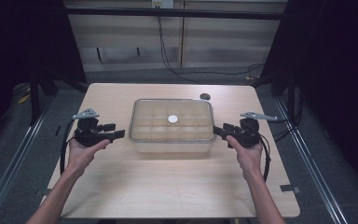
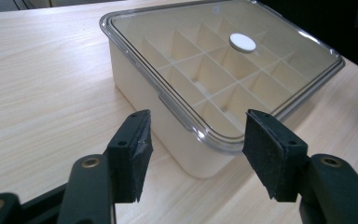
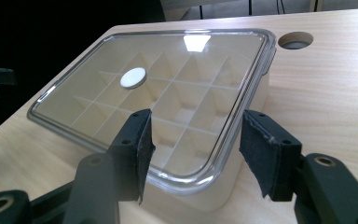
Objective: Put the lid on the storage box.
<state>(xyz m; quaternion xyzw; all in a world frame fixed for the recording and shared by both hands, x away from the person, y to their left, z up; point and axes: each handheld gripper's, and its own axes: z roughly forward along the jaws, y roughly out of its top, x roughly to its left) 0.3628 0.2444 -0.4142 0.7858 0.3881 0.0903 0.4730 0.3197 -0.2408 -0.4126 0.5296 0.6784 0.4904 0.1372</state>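
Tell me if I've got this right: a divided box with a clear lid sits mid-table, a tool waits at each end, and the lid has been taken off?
Not quite. The clear lid is on the divided box, as the left gripper view shows. The rest holds: left tool and right tool wait at its ends.

Box (image 1: 172, 140) mid-table (image 1: 121, 191), left gripper (image 1: 116, 135) left of it; right gripper (image 1: 219, 129) right
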